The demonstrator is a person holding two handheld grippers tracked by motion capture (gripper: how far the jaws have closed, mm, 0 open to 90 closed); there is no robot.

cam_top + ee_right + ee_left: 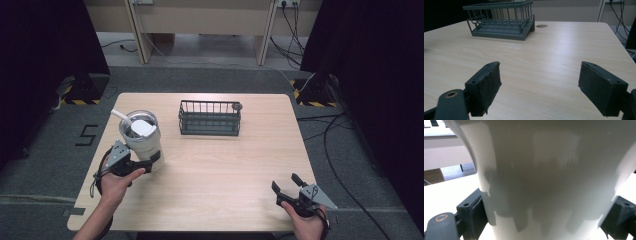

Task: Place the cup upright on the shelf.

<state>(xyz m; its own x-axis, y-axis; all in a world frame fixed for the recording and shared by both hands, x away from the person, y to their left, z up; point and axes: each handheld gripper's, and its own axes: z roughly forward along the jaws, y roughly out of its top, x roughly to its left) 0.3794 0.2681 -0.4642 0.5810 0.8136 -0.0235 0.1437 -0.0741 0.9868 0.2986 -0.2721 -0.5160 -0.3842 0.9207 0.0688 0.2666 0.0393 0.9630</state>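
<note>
A light wooden table (215, 170) is seen from above, with a person's forearms entering from the bottom edge. Near the table's left edge stands a tall white tumbler (145, 142), upright, with a lid and a white straw (120, 116) leaning out of its top. The left gripper (142, 162) is closed around the lower part of the tumbler's body, one jaw on each side, touching it. The right gripper (285, 184) is held near the table's front right corner, well apart from the tumbler, with its jaws spread wide and nothing between them. A dark wire basket (210, 118) sits toward the back centre of the table, empty as far as can be seen.

The tumbler is judged to be rigid and smooth-walled, so likely somewhat slippery against the jaw pads, and top-heavy if filled; whether it holds liquid cannot be told. A hold low on the tapered body, as now, is judged sound, provided it is kept upright.

In the left gripper view, the white wall of the tumbler (549, 182) is shown pressed between both black jaws, confirming contact that the high view leaves uncertain. In the right gripper view, the open jaws frame bare tabletop (544, 65), and the basket (501, 21) is seen beyond, with its slatted floor and a small round mark (541, 26) on the table beside it.
</note>
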